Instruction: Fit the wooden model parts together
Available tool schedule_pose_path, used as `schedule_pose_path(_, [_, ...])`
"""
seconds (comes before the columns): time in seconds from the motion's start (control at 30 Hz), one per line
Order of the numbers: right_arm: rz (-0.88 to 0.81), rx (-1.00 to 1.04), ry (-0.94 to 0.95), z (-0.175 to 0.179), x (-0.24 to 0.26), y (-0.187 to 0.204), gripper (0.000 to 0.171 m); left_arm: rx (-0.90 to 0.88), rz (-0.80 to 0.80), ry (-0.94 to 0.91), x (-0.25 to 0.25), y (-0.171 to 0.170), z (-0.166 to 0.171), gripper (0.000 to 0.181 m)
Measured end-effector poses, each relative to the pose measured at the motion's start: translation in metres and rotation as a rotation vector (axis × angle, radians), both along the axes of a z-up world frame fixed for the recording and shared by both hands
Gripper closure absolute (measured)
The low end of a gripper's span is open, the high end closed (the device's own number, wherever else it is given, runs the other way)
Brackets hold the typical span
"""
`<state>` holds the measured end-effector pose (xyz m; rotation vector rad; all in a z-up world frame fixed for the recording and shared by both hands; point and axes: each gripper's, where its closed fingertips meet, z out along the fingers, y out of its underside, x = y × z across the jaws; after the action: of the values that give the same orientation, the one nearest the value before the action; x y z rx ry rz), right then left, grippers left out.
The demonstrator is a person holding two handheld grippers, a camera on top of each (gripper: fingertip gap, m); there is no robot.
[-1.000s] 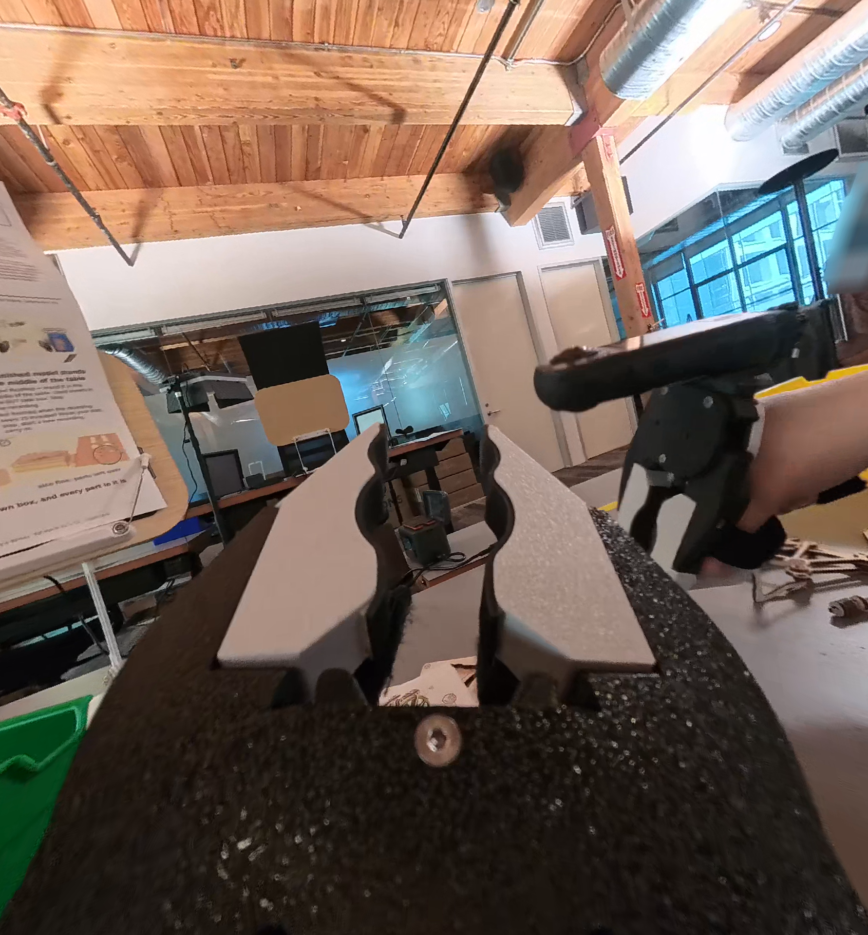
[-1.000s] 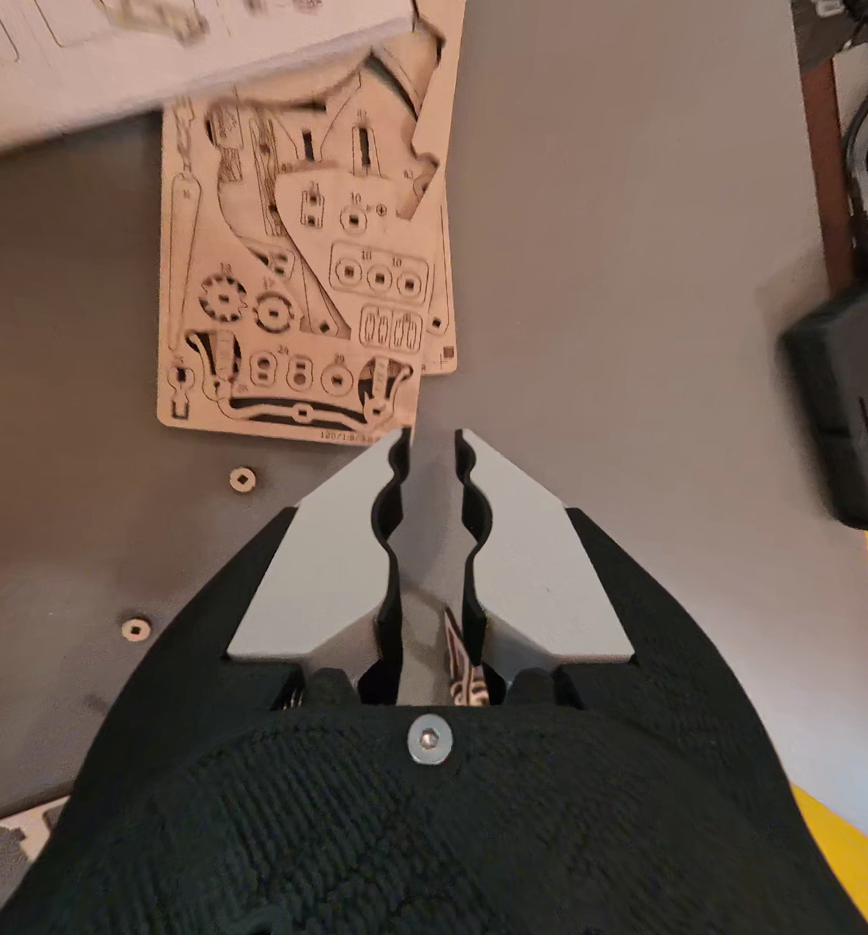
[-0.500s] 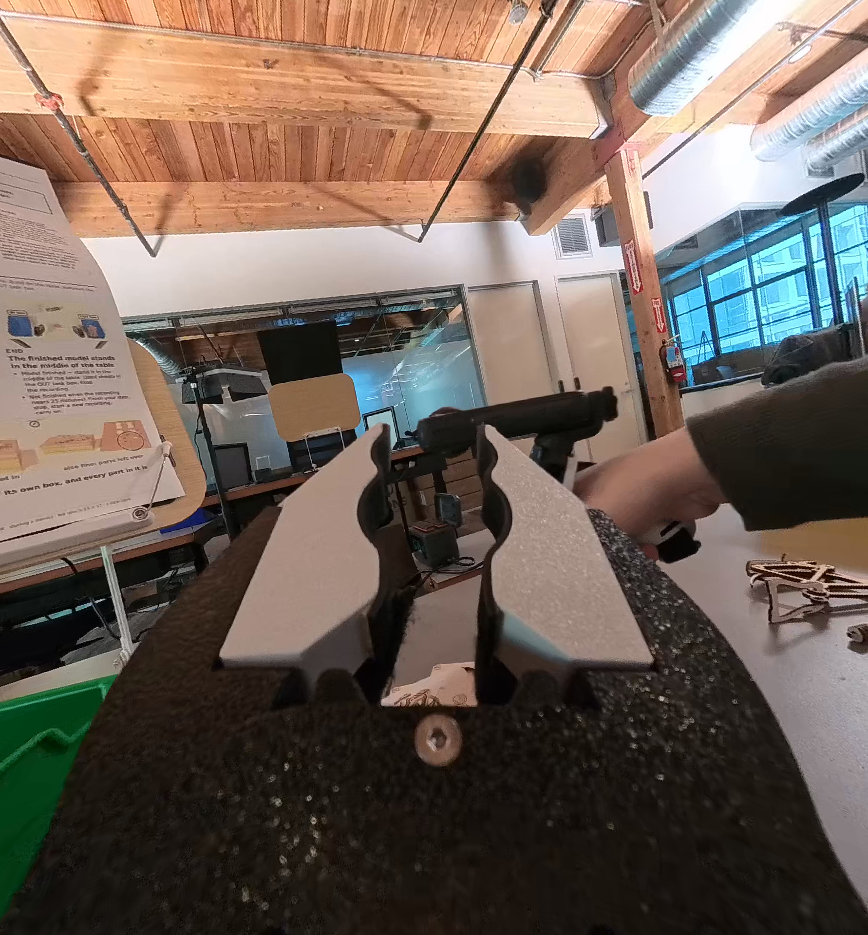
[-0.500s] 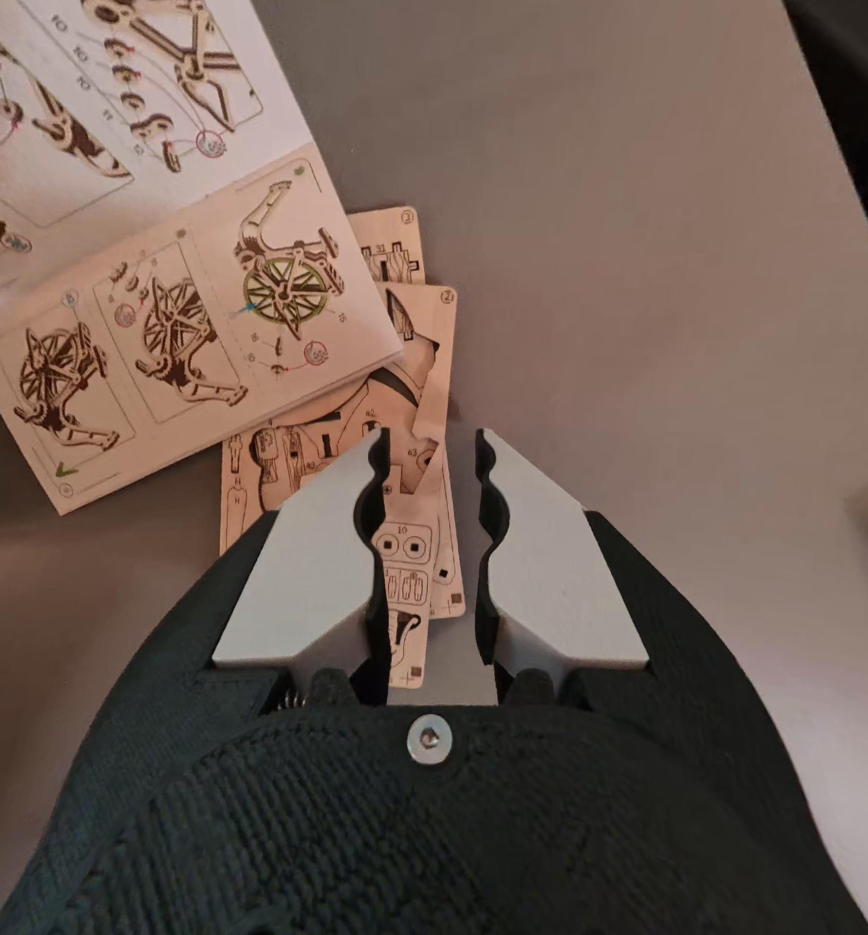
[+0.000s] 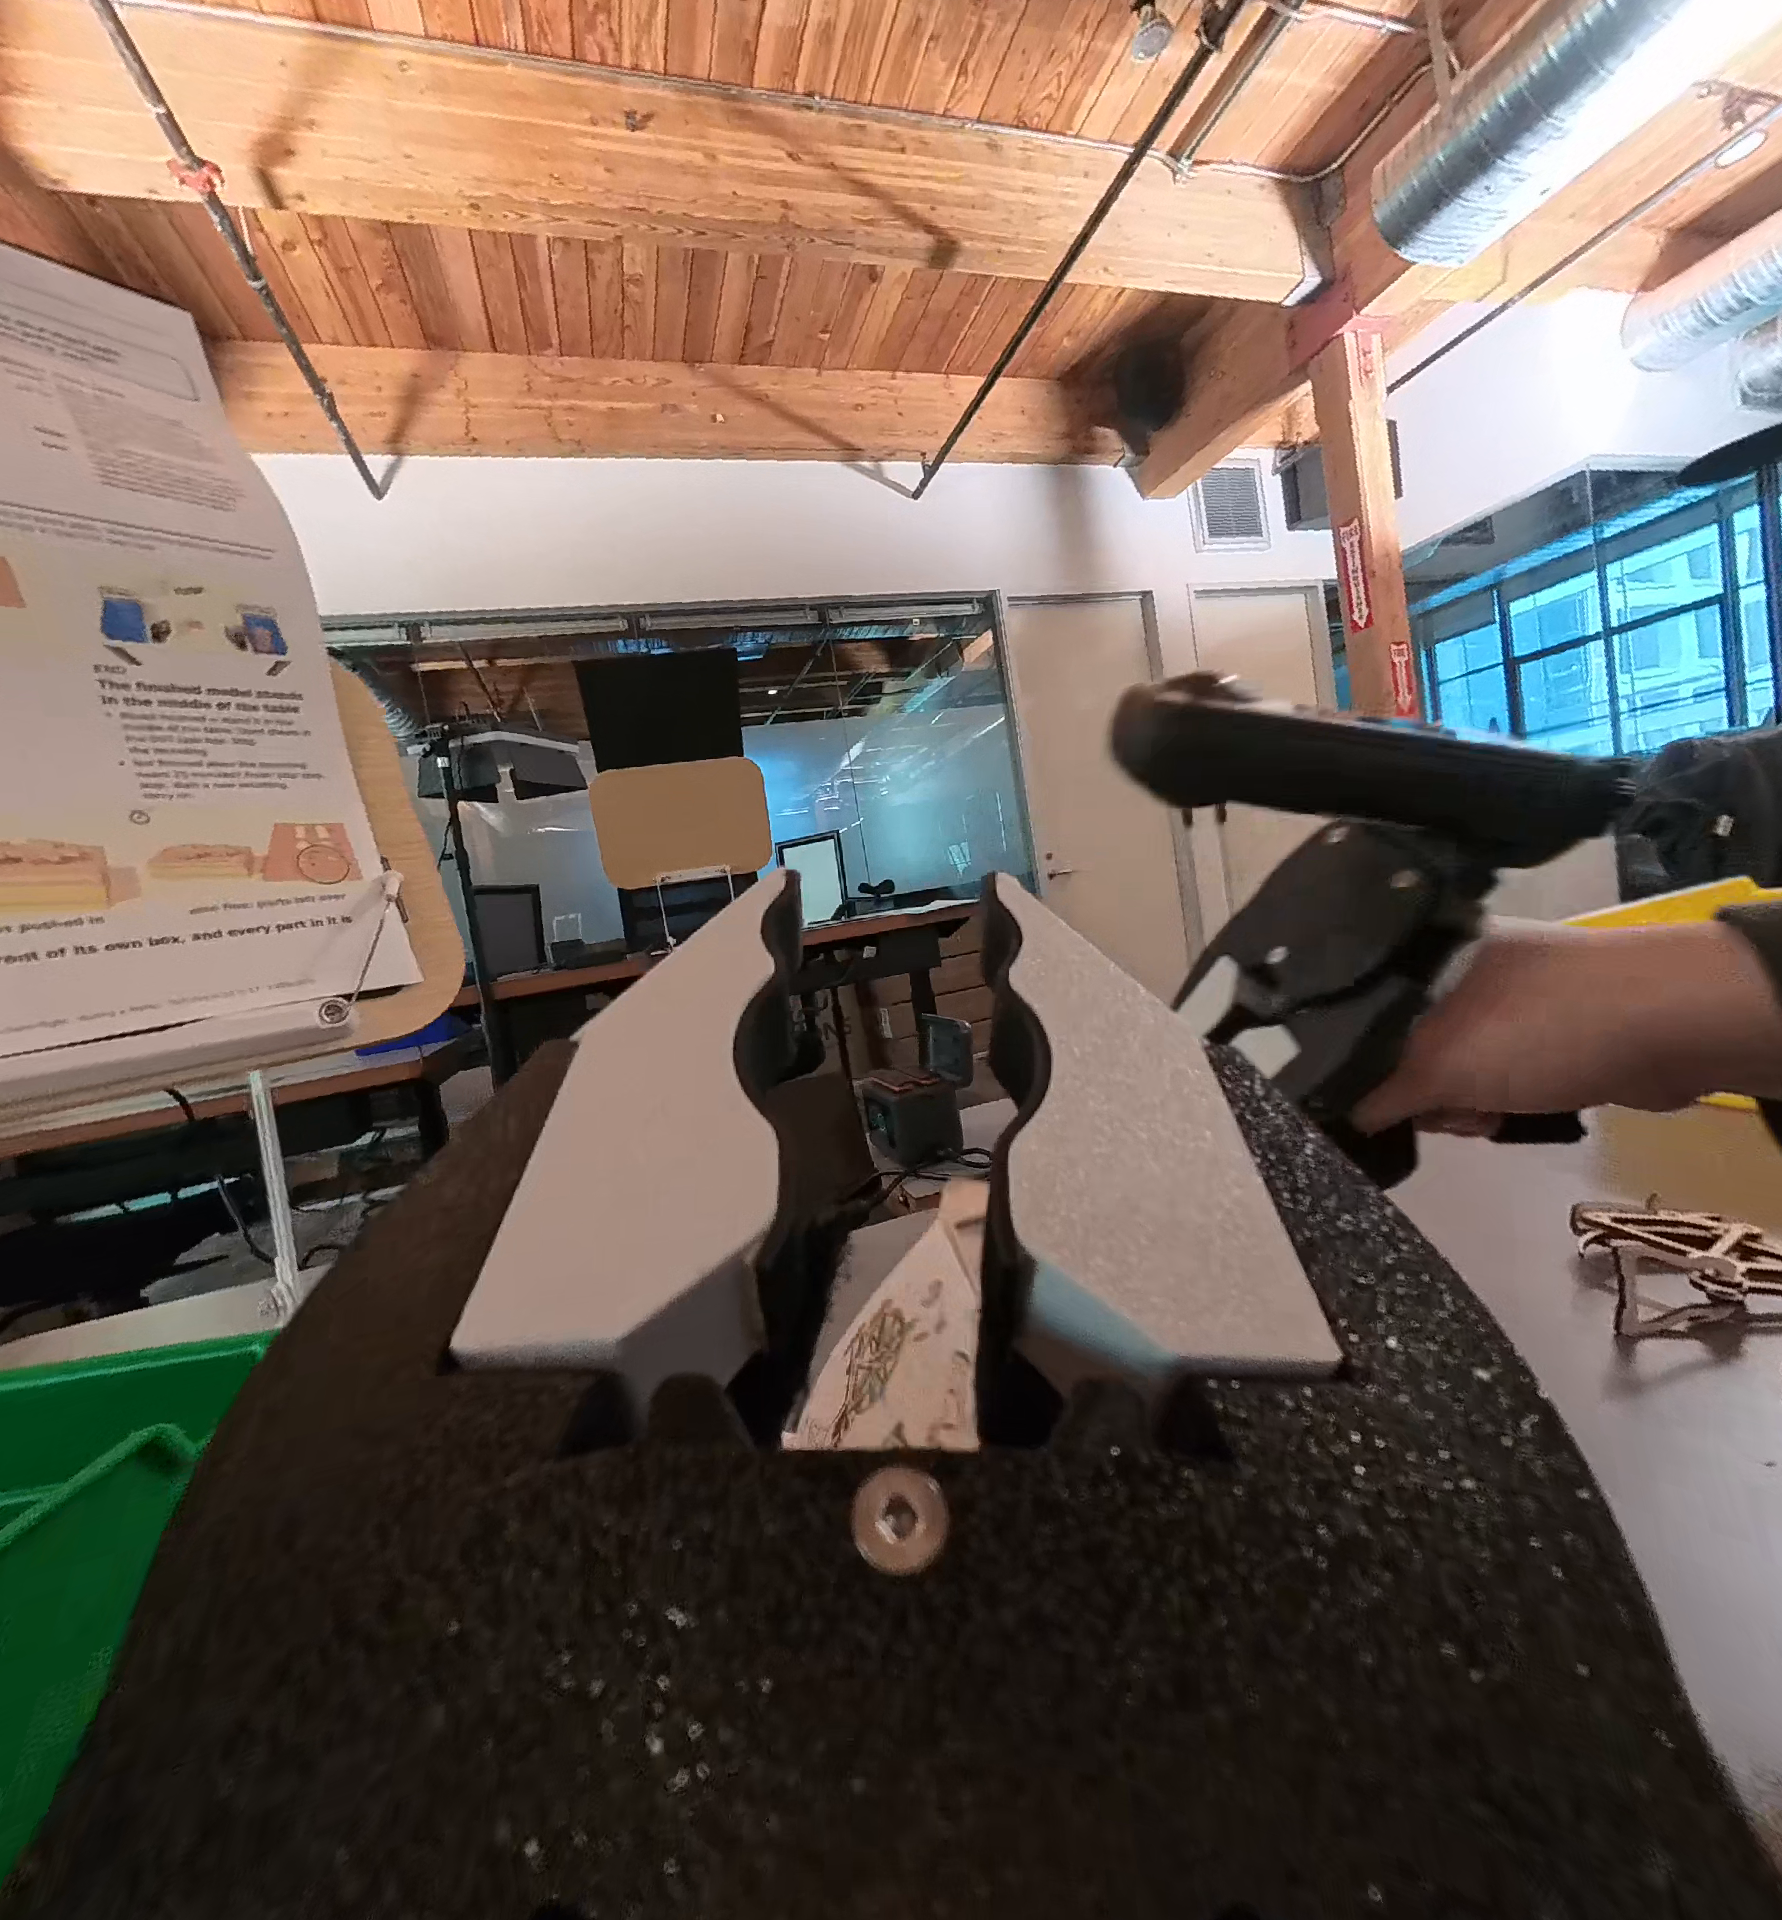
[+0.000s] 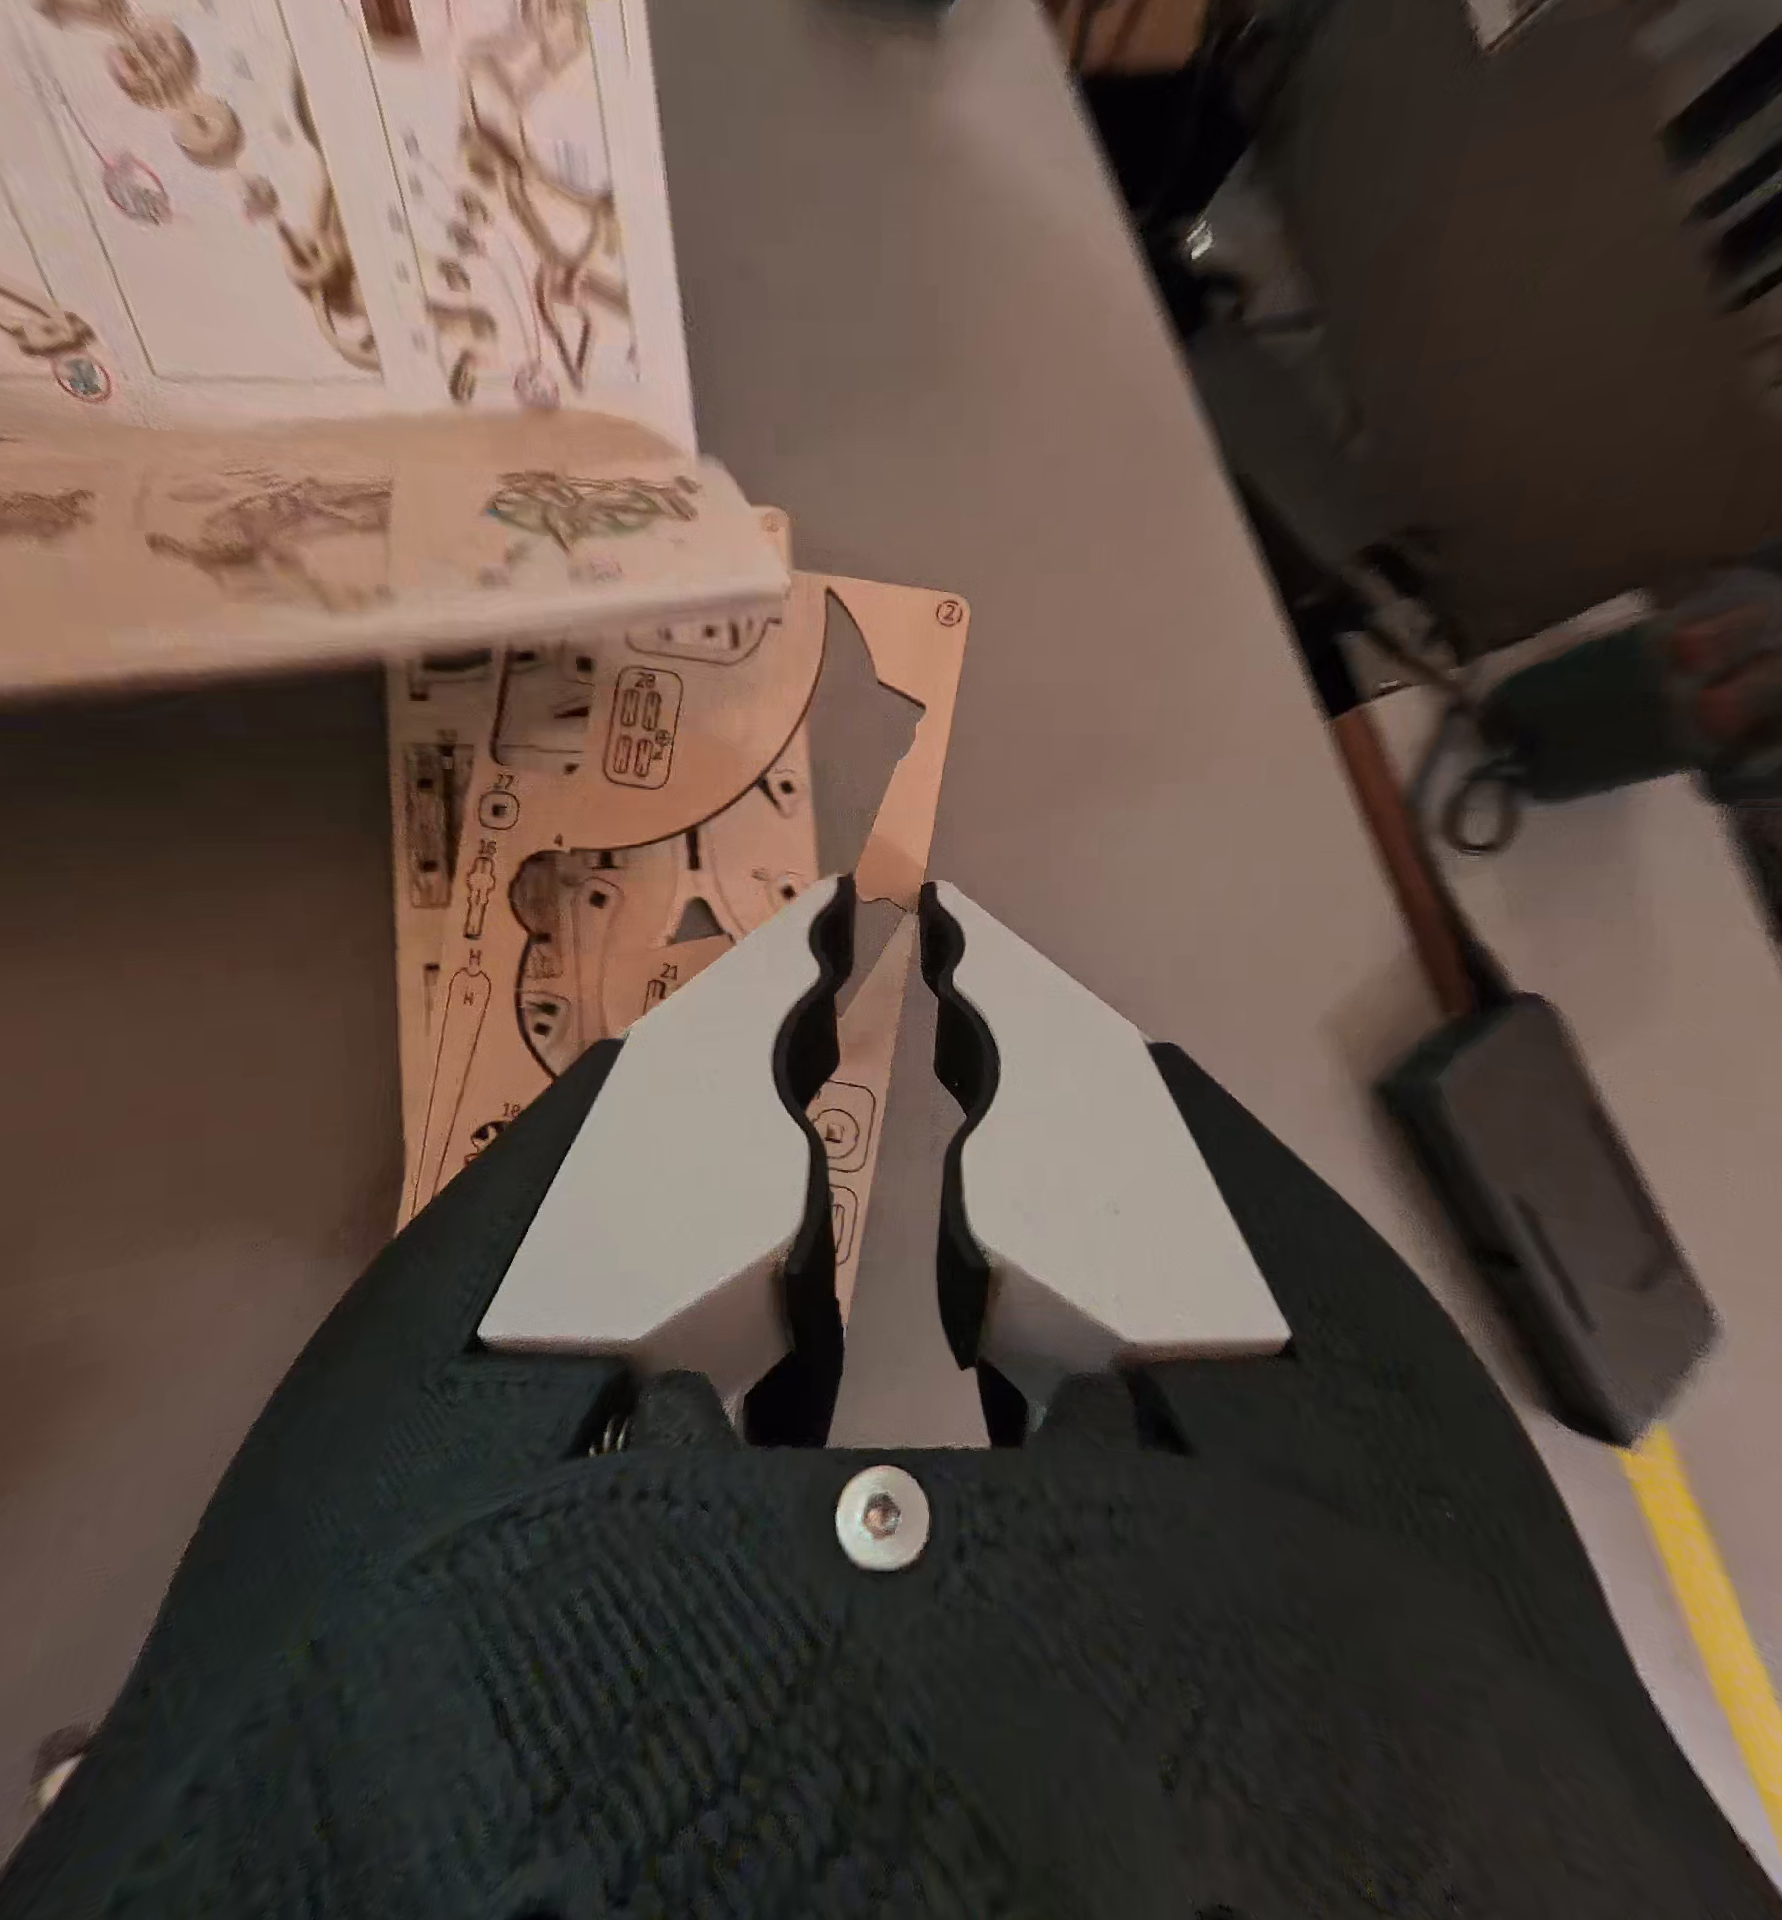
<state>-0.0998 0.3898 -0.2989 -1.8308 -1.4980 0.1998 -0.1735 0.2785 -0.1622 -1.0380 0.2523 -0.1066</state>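
right wrist view: right gripper (image 6: 882, 899) jaws slightly spread, hovering over a flat laser-cut plywood sheet (image 6: 658, 821) on the smooth grey tabletop (image 6: 970, 364); left gripper (image 5: 882, 914) jaws spread, empty.

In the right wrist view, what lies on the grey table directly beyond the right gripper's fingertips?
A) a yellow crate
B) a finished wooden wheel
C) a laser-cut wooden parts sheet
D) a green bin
C: the right gripper, jaws apart and empty, points at a flat wooden parts sheet on the table, partly covered by the instruction booklet.
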Motion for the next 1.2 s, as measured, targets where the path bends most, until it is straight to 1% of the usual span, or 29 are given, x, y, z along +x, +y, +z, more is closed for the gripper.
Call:
schedule_pose_path(0.03, [-0.010,0.048,0.027,0.008,0.006,0.001,0.160,-0.001,0.001,-0.010,-0.002,0.000,0.001,0.149])
schedule_pose_path(0.13, [-0.047,0.174,0.103,0.032,0.027,0.004,0.160,-0.001,0.014,-0.022,-0.007,0.001,0.002,0.150])
schedule_pose_path(0.23, [-0.087,0.255,0.138,0.046,0.047,0.005,0.160,-0.002,0.014,-0.027,-0.009,0.001,0.002,0.150])
schedule_pose_path(0.43, [-0.165,0.304,0.164,0.056,0.071,0.003,0.160,-0.013,-0.002,-0.011,-0.002,0.002,-0.001,0.152])
schedule_pose_path(0.57, [-0.175,0.323,0.164,0.057,0.076,0.002,0.160,-0.014,-0.003,0.016,0.002,0.002,-0.003,0.154])
schedule_pose_path(0.73, [-0.189,0.315,0.154,0.053,0.081,0.011,0.160,-0.017,-0.002,0.038,0.005,0.004,-0.006,0.156])
schedule_pose_path(0.87, [-0.200,0.289,0.128,0.045,0.084,0.028,0.160,0.006,-0.007,0.032,0.006,0.000,-0.003,0.159])
schedule_pose_path(1.13, [-0.279,0.245,-0.089,0.014,0.109,0.089,0.160,0.022,0.024,0.043,0.000,0.000,-0.001,0.160])
schedule_pose_path(1.2, [-0.308,0.220,-0.125,0.008,0.116,0.099,0.160,0.023,0.031,0.034,-0.004,0.000,0.000,0.160])
